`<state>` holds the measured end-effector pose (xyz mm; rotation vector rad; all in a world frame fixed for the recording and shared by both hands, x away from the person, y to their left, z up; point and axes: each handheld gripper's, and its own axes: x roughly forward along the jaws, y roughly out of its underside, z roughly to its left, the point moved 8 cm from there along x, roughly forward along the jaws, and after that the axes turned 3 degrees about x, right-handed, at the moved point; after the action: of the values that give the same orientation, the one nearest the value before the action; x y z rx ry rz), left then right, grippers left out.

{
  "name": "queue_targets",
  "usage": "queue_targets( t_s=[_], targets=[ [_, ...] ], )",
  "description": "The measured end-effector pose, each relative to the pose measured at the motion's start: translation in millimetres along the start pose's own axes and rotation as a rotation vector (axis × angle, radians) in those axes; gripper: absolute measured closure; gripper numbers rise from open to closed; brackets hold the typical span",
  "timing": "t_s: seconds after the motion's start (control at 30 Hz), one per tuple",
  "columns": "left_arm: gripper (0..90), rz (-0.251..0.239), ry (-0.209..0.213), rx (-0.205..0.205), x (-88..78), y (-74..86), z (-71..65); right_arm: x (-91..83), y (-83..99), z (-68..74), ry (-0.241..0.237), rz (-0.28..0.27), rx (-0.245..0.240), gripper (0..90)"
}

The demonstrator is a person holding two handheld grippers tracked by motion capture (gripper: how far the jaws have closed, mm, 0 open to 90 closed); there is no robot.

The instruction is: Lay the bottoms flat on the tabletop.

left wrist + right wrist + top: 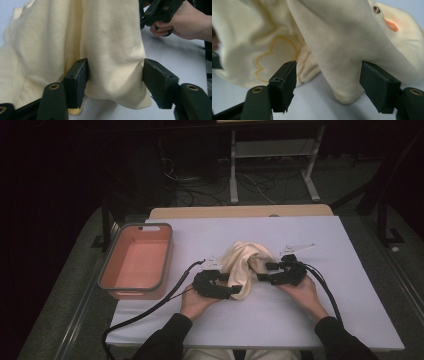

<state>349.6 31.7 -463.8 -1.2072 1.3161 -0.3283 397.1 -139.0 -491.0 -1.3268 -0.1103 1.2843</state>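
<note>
Now the left gripper (235, 289) pinches a fold of the cream garment (245, 265). Meanwhile the right gripper (267, 271) straddles another fold, jaws spread, one pad touching.

**What the cloth and the dark keep back**

The bunched cream cloth garment (243, 266) hides the left gripper (231, 285) fingertips from above. Its edges run off both gripper views, so its full shape is unclear. The room beyond the white counter (300, 320) is lost in darkness.
</note>
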Motion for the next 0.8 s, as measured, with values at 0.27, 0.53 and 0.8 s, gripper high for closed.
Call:
queue_targets(
  t_s=[0.27, 0.53, 0.8],
  targets=[
    [62.9, 0.027, 0.010, -0.052, 5.8, 2.9, 7.4, 11.2, 1.6, -11.1, 0.103, 0.014, -0.009, 53.7],
    [77.9, 0.039, 0.018, -0.099, 0.4, -2.1, 18.7, -0.5, -7.0, -19.7, 0.084, -0.025, 0.032, 81.2],
    [79.6, 0.001, -0.012, -0.082, -18.9, -17.4, 27.4, -23.1, -18.2, -25.5, 0.059, -0.077, 0.072, 81.8]
  ],
)
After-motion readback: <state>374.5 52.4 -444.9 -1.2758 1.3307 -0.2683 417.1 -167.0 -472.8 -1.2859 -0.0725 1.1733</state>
